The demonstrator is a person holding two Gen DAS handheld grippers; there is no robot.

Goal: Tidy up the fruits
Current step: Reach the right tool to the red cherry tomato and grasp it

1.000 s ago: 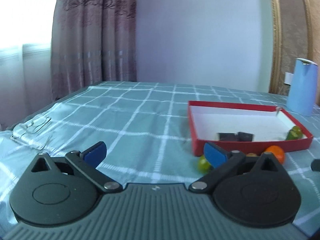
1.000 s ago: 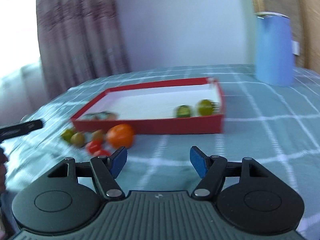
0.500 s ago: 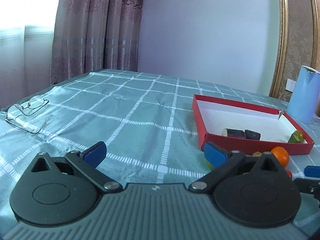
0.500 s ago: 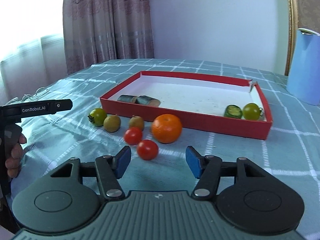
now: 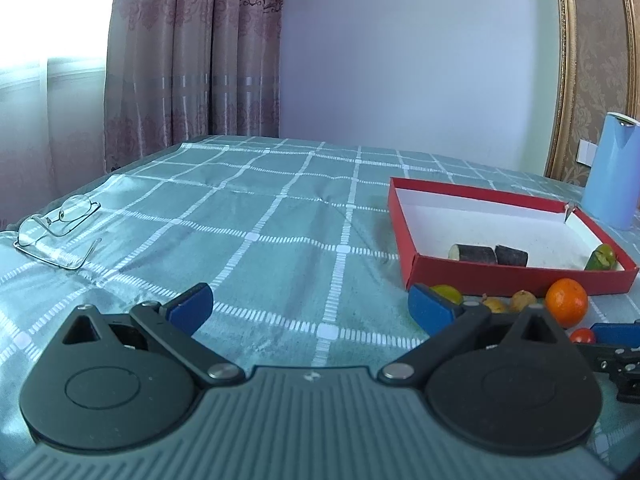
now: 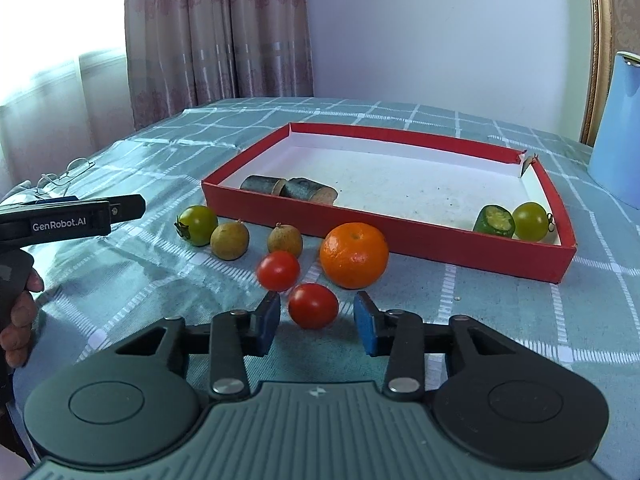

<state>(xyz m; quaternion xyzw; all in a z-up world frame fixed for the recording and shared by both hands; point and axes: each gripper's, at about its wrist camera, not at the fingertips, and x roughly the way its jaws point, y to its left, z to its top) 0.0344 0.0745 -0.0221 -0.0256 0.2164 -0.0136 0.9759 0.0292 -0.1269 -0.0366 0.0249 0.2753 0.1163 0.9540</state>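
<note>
On teal checked cloth [image 6: 500, 320], right gripper [image 6: 316, 322], jaws spread, should centre on near red cherry tomato [image 6: 313, 305] before squeezing gently; left gripper [image 5: 308, 306] gapes empty.

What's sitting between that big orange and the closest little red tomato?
Nothing: in the right wrist view only bare checked teal tablecloth separates the round orange from the nearest red cherry tomato, which lies between the open right gripper fingers.

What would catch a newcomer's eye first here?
Probably the bright orange on the checked cloth, just in front of the red tray. Next, the red tomato sitting between the open jaws of the right gripper, not yet gripped. Off at the left edge of the cloth lie glasses.
</note>
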